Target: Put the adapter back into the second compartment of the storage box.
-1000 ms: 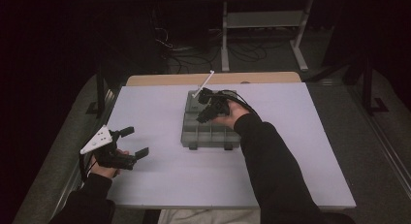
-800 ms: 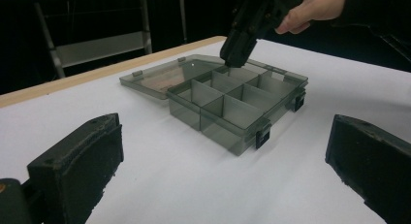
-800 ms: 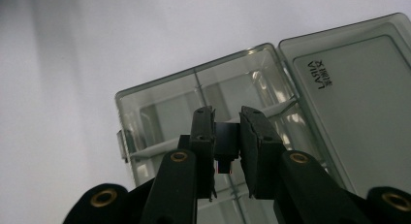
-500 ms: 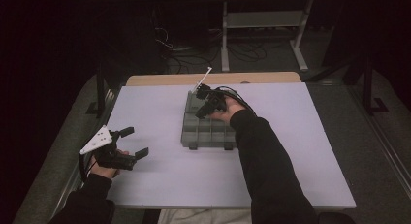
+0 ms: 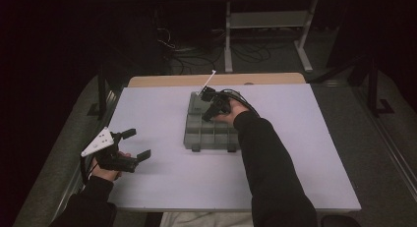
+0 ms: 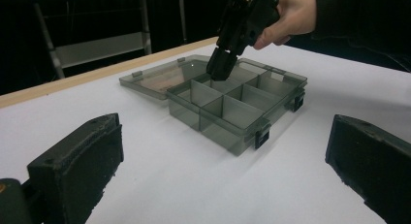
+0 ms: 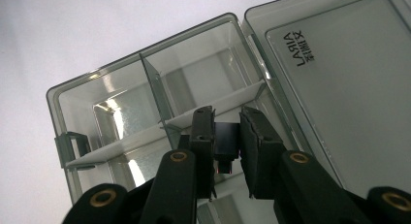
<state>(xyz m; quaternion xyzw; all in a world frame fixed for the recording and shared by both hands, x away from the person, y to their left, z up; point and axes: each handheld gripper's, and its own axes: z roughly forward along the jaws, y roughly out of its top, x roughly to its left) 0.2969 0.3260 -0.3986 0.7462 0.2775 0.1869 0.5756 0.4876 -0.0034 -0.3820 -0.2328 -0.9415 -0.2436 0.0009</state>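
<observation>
A smoky-grey clear organizer box [image 5: 212, 136] sits mid-table with its lid [image 7: 339, 88] folded flat behind it; the compartments [image 6: 228, 112] I can see into look empty. My right gripper [image 5: 210, 107] hangs over the far compartments, pointing down. Its jaws [image 7: 228, 120] are shut on a small black part [image 7: 226, 144], just above a divider. In the left gripper view the right gripper [image 6: 221, 69] dips toward the back row. My left gripper [image 5: 138, 143] rests at the table's left, open, with nothing between its pads [image 6: 82, 161].
The white tabletop [image 5: 162, 187] has a wooden strip [image 5: 216, 79] along its far edge. Beyond it stand a metal frame [image 5: 268, 25] and cables on a dark floor. The box has latches [image 6: 261, 136] on its near side.
My right gripper has sunk a little closer to the box's far compartments, still gripping the black part. The left gripper has stayed put.
</observation>
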